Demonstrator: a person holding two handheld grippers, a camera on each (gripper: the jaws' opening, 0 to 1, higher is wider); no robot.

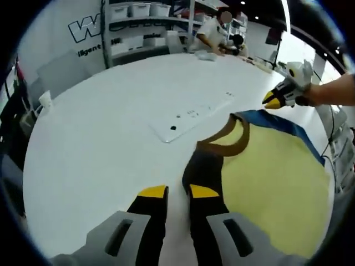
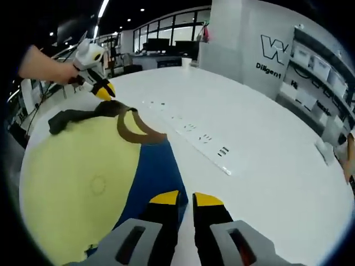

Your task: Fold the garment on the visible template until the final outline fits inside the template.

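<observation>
Both grippers, left (image 1: 177, 191) and right (image 2: 186, 197), hover with jaws slightly apart; the garment (image 1: 272, 183) may bunch if grasped unevenly.

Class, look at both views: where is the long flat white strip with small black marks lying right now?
The long flat white strip lies on the round white table, just beyond the collar of the yellow garment; in the left gripper view it lies left of it.

A white table (image 1: 100, 149) carries the work area. Shelving with white storage bins (image 1: 138, 10) stands behind it, beside a wall bearing dark lettering (image 2: 275, 52). A person (image 1: 213, 33) leans over the table's far edge.
</observation>
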